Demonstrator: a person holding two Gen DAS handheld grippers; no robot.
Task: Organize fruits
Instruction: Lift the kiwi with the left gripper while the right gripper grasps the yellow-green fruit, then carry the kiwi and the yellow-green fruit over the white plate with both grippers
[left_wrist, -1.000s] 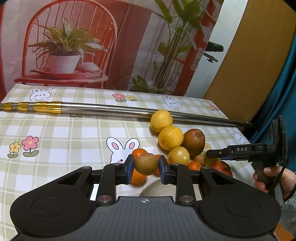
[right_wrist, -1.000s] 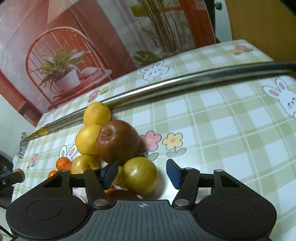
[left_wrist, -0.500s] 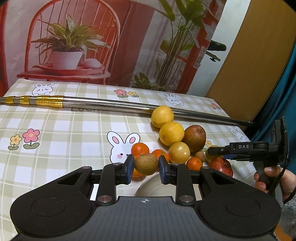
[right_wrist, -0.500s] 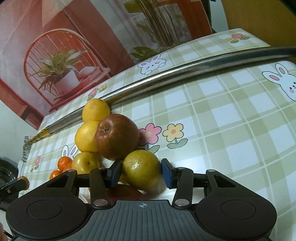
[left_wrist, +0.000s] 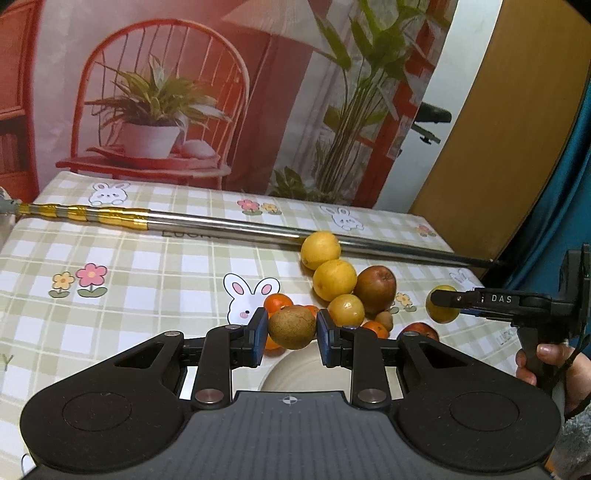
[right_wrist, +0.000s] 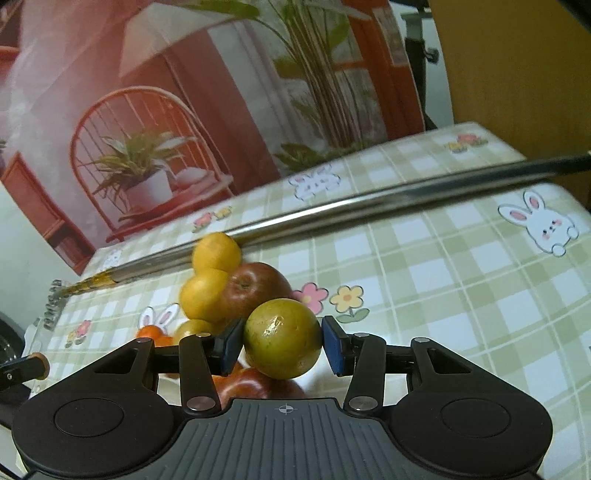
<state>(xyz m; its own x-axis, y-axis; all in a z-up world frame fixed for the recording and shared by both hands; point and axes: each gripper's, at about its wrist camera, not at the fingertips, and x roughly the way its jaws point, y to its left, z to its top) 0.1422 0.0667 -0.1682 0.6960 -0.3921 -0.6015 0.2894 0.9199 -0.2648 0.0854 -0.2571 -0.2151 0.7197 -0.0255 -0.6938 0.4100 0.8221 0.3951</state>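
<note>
We now have a fruit in each gripper. The right gripper (right_wrist: 282, 345) has just been closing: a second ago its jaws stood wide around the green fruit (right_wrist: 281, 338) on the cloth, and now both pads press its sides and the fruit is off the table, clear of the pile. The left wrist view confirms this: the green fruit (left_wrist: 443, 304) hangs in the air at the tip of the right gripper (left_wrist: 441, 299), above the cloth and to the right of the heap.

The left gripper (left_wrist: 291, 330) is nearly closed on the brown fruit (left_wrist: 291, 326), as it was a second ago. This fruit too sits higher against the pile than before, so we judge both hands to be lifting together.

The rest stays on the table: three yellow fruits (left_wrist: 334, 278) in a row running out from the metal pole (left_wrist: 221, 225), a dark red apple (left_wrist: 376, 284) beside them, small oranges (left_wrist: 277, 302) and a red fruit (left_wrist: 419, 328) nearer to us. A pale plate (left_wrist: 288, 376) shows just below the left jaws.

For the task, picking is done for these two and placing comes next. The plate looks the likely place for the brown fruit; where the green one should go we cannot tell. Round fruit held only at its sides may slip if we swing fast.
</note>
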